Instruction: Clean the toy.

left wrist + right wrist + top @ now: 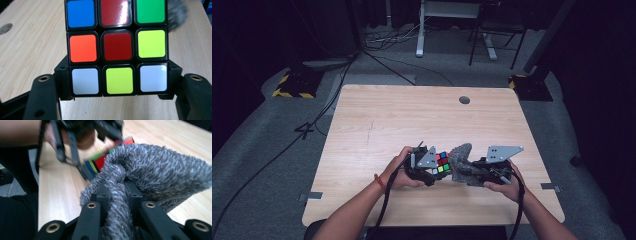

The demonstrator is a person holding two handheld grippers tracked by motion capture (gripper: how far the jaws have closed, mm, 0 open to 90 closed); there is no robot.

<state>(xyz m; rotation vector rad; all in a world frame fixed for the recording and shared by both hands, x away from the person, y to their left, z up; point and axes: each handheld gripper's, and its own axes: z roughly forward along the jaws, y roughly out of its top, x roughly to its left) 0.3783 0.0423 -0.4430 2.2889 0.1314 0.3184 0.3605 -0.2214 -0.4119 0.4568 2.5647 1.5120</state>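
Seen from above, the person's forearms enter from the near edge of the wooden surface (377,120), and the two hands meet just beyond it. The left gripper (426,167) is clenched on a puzzle cube (442,163), held near the middle of the near half of the surface; the right gripper (472,172) grasps a grey fuzzy cloth (460,160), which touches the cube's right side. The left gripper view adds what the high view cannot resolve: the cube (117,47) sits between the black fingers (62,82) at its bottom row, whose stickers read white, yellow, white, with orange, red, yellow above and blue, red, green above that; the cloth (177,15) is a blur behind its top right corner. The right gripper view shows the cloth (155,172) bunched and pinched between its fingers (103,192), with the cube's coloured edge (100,161) peeking past it and the left hand (82,137) beyond. Farther off in the high view, a round hole (464,100) marks the surface's far side.
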